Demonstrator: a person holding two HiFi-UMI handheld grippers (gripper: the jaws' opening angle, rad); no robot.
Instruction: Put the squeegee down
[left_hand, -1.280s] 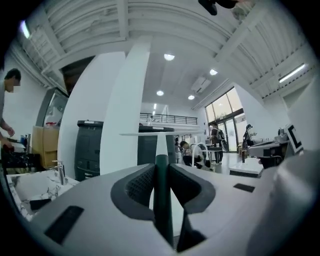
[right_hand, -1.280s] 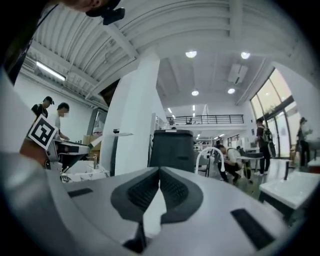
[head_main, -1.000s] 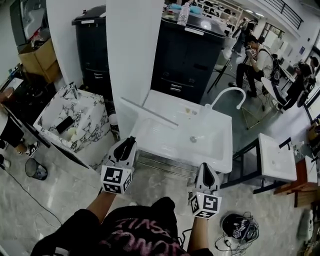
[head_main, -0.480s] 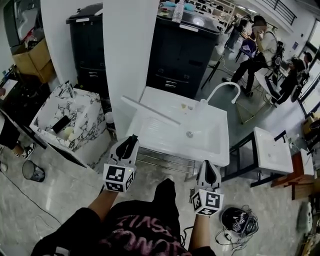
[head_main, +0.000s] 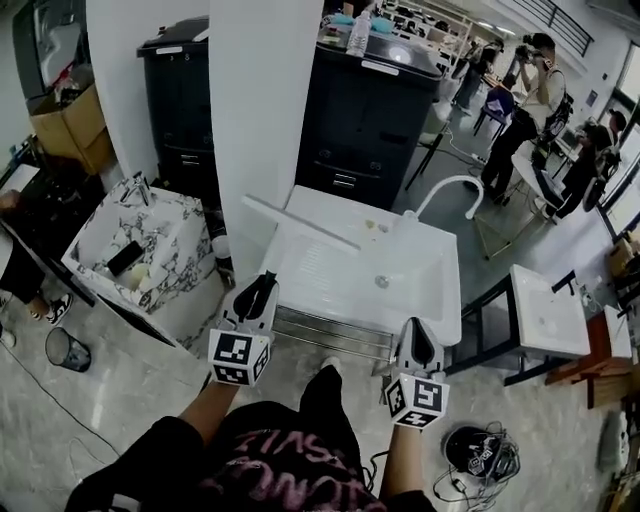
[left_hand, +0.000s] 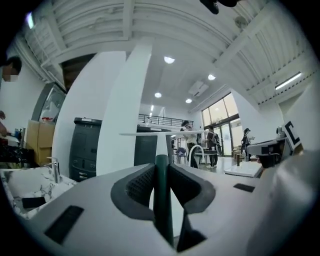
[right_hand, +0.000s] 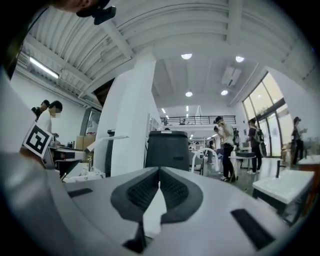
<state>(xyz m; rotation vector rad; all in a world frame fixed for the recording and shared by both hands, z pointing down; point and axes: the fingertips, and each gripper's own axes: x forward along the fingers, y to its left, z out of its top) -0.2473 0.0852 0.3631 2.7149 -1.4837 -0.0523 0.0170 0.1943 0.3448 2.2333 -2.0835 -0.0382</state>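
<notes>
The white sink (head_main: 340, 275) fills the middle of the head view, with a marble sink (head_main: 175, 262) off to its left. The squeegee (head_main: 300, 222) is not yet put down: its long white blade hangs in the air over the white sink's left rear part, touching nothing. The left gripper (head_main: 262, 285) is clamped on the dark green handle (left_hand: 161, 200), which stands upright between its jaws. The right gripper (head_main: 415, 335) is closed on nothing, at the sink's front edge. Judging by this, lowering the squeegee onto a surface and letting go both remain.
</notes>
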